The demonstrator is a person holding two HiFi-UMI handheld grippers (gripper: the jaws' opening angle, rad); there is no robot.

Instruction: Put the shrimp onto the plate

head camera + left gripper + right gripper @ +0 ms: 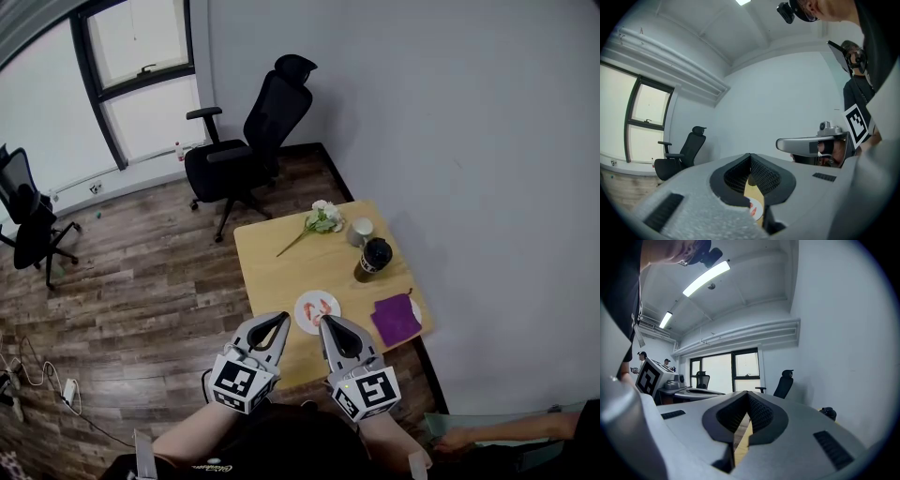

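Note:
A white plate (306,319) sits near the front edge of the small wooden table (281,272), with orange-red shrimp (320,308) lying on it. My left gripper (280,320) hovers just left of the plate, shut and holding nothing. My right gripper (329,322) hangs at the plate's near edge, also shut and holding nothing. In the left gripper view the left gripper (750,157) shows its jaw tips meeting, and below them the plate (758,211) with a shrimp (753,211) is visible. In the right gripper view the right gripper (747,393) shows only a thin strip of table.
On the table are a purple cloth (396,319), a black bottle (373,257), a white cup (360,231) and a flower (323,218). A black office chair (248,150) stands behind the table, and another (28,220) at far left. Someone's arm (506,431) reaches in at the bottom right.

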